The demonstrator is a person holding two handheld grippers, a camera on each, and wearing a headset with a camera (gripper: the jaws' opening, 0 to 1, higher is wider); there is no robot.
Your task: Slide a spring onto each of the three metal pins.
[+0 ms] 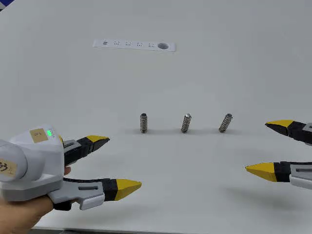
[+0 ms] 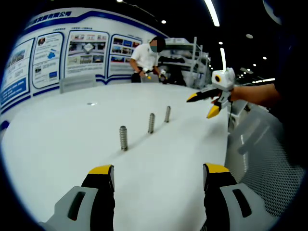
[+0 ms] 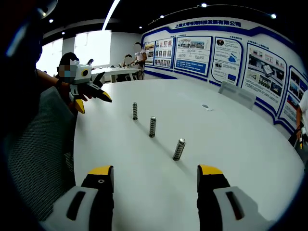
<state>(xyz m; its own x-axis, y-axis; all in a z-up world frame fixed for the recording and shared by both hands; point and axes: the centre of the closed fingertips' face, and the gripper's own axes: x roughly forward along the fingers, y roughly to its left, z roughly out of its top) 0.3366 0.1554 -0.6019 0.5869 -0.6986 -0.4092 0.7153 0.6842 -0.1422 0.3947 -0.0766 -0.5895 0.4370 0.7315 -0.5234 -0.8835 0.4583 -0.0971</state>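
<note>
White tabletop (image 1: 234, 73) carries three metal pins standing in a row, apart from one another: left pin (image 1: 143, 123), middle pin (image 1: 185, 123), right pin (image 1: 225, 122), each with a spring (image 1: 185, 126) around it. My left tongs (image 1: 123, 162) and right tongs (image 1: 257, 146) hover spread wide, holding nothing, either side of the row and nearer me. A power strip (image 1: 134, 45) lies beyond.

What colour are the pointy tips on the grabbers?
Yellow, on the left gripper and right gripper alike; the head view shows it best.
</note>
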